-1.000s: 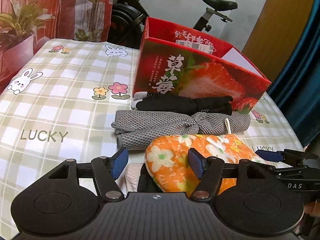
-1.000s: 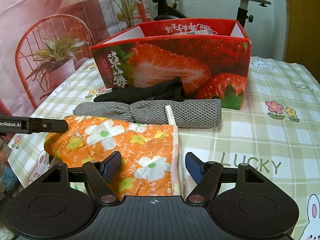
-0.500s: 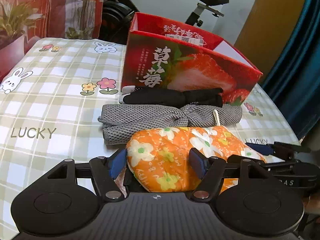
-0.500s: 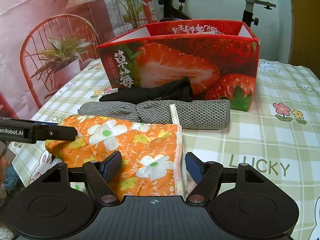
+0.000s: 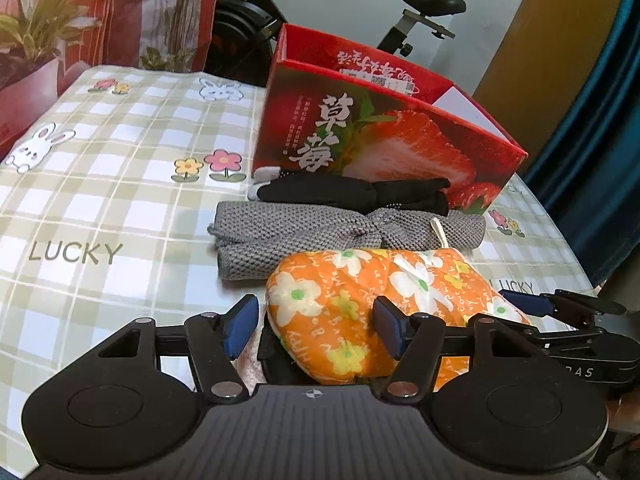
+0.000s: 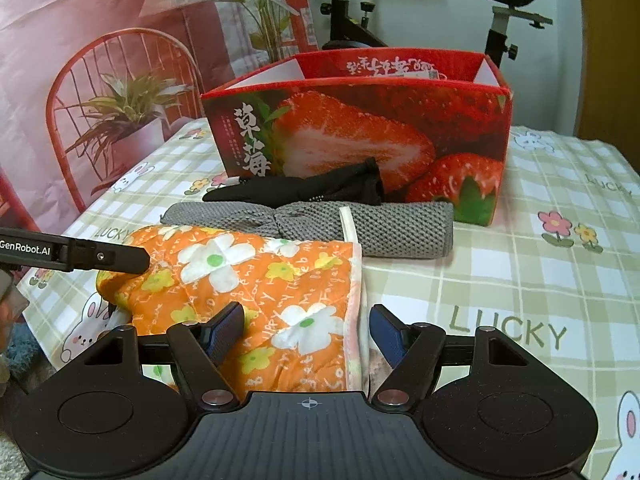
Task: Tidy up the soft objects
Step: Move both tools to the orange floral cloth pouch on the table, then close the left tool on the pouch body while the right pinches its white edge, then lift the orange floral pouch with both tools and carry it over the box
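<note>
A: Landmark is the red strawberry box, open top, on the counter. White Chinese characters down its front, a printed label on the inner back wall, too small to read.

B: Soft stuff?

A: All in front of the box. Black gloves touching its front wall. Grey knit cloth just in front of those, a white loop lying on it. Orange floral mitt furthest from the box, nearest the cameras. Small letter print on the mitt, reads partly "Happy", the rest unclear.

B: Claws?

A: Left claw sits at the mitt's end to the box's left; jaws closing, mitt bulging between them, pads not pressing it yet. Right claw at the opposite end, released, jaws apart, the mitt's pale trimmed edge between them, far pad clear of the fabric.

B: Other writing?

A: "LUCKY" repeated on the checked counter cloth, beside and in front of the box, with rabbits and flowers. "GenRobot.AI" on the left claw's finger in the right view. "DAS" on the right claw's body in the left view, partly cut off.
</note>
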`<action>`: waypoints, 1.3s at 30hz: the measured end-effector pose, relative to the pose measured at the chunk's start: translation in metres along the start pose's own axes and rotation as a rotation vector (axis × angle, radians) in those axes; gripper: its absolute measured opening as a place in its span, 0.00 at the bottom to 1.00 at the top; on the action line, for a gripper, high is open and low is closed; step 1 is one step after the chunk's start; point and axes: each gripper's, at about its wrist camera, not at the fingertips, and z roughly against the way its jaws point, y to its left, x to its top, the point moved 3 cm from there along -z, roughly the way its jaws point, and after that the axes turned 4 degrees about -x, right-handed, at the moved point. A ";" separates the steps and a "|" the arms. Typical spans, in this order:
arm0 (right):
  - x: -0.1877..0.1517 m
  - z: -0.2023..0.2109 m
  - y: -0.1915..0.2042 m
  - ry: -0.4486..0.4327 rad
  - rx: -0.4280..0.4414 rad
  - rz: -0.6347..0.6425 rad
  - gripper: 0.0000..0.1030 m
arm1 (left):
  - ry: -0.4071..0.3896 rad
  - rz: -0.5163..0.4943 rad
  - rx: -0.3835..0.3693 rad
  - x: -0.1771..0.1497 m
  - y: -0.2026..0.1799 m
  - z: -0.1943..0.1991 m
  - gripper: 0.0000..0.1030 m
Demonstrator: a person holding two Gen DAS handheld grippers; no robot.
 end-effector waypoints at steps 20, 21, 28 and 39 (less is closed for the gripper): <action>-0.003 -0.002 -0.001 0.000 0.038 -0.054 0.54 | -0.134 -0.058 -0.029 0.005 -0.013 0.020 0.18; -0.002 0.000 0.000 -0.007 0.033 -0.043 0.47 | -0.138 -0.056 -0.029 0.006 -0.012 0.021 0.18; 0.009 0.011 -0.002 -0.050 0.034 -0.036 0.11 | -0.167 -0.038 -0.015 0.008 -0.008 0.026 0.18; 0.054 0.038 0.001 -0.177 0.041 0.048 0.10 | -0.247 -0.074 -0.016 0.045 -0.016 0.039 0.18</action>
